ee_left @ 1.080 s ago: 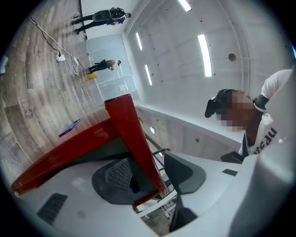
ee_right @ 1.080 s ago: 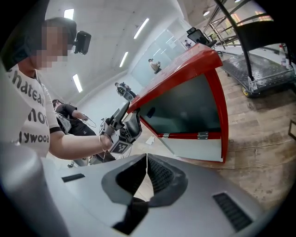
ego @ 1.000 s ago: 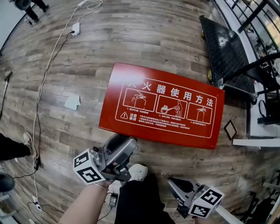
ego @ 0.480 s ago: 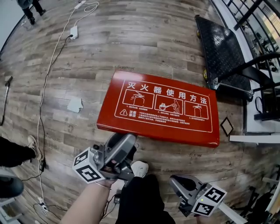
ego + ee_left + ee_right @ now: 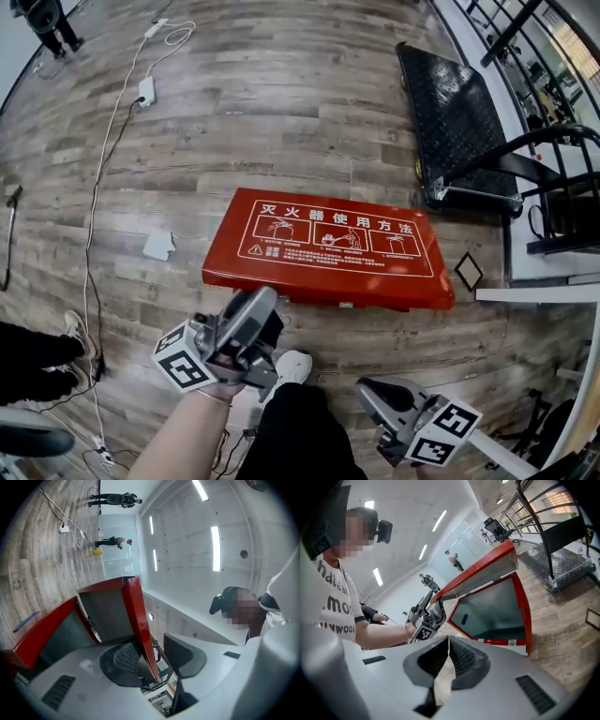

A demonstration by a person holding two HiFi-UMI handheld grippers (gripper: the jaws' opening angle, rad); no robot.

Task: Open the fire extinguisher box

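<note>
Head view sets the red metal fire extinguisher box (image 5: 524, 611) lying on the wood-plank floor (image 5: 281, 112) at centre, its flat red lid with white printed instructions (image 5: 328, 239) raised on the near side. The bare left forearm (image 5: 183, 436) comes up from the bottom edge toward 1 o'clock and carries the left gripper (image 5: 255, 314) to 7 o'clock of the box, its tips under the lid's near rim. Left gripper view shows its 2 jaws wide, having just been closing a little, with the lid's red edge running between them against 1 pad (image 5: 125, 657) and clear of the other. Right gripper view shows that arm stretched out, its gripper tilted upward under the lid. The right gripper (image 5: 373, 392) hangs at 5 o'clock, well apart from the box, its 2 jaws closed tip to tip on nothing. A black treaded platform cart (image 5: 450, 103) stands at 1 o'clock.
</note>
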